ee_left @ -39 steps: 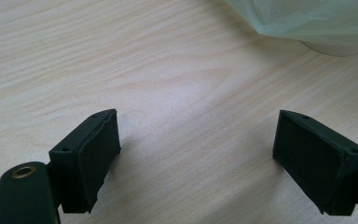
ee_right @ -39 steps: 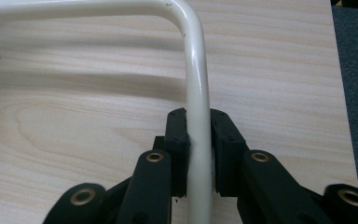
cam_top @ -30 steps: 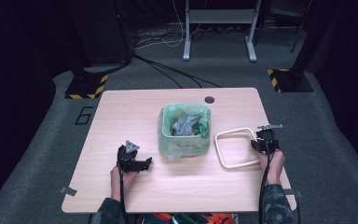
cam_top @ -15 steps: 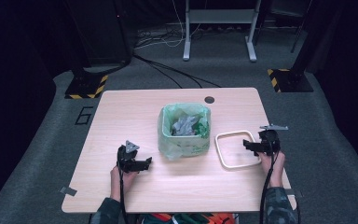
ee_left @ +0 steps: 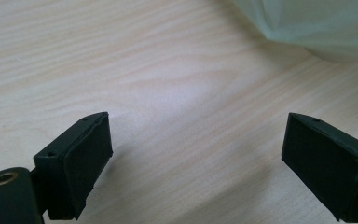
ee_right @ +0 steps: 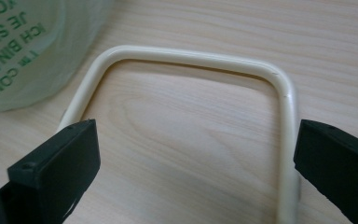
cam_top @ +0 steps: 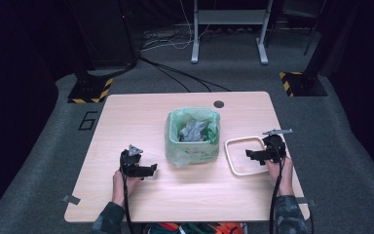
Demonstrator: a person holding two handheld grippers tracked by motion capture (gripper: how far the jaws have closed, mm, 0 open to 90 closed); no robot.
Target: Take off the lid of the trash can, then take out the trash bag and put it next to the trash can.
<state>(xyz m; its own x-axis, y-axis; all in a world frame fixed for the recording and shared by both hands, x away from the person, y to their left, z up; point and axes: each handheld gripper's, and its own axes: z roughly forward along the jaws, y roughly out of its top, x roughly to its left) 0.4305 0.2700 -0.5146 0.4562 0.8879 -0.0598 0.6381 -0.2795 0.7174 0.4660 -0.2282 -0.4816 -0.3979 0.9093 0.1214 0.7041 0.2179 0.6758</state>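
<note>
On pale wooden table (cam_top: 195, 195), green-lined bin (cam_top: 193, 137), grey floor (cam_top: 48, 146) around.

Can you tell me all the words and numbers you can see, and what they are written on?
"6": on the grey floor left of the table.
Green print on the bin bag, upside down in the right gripper view: "ICH BIN KO…", "JE SUIS", "I'M COMP…", each cut off or partly readable.
In the high view the bag's print is too small to read.

Table lit, surroundings dark; close views soft.
</note>
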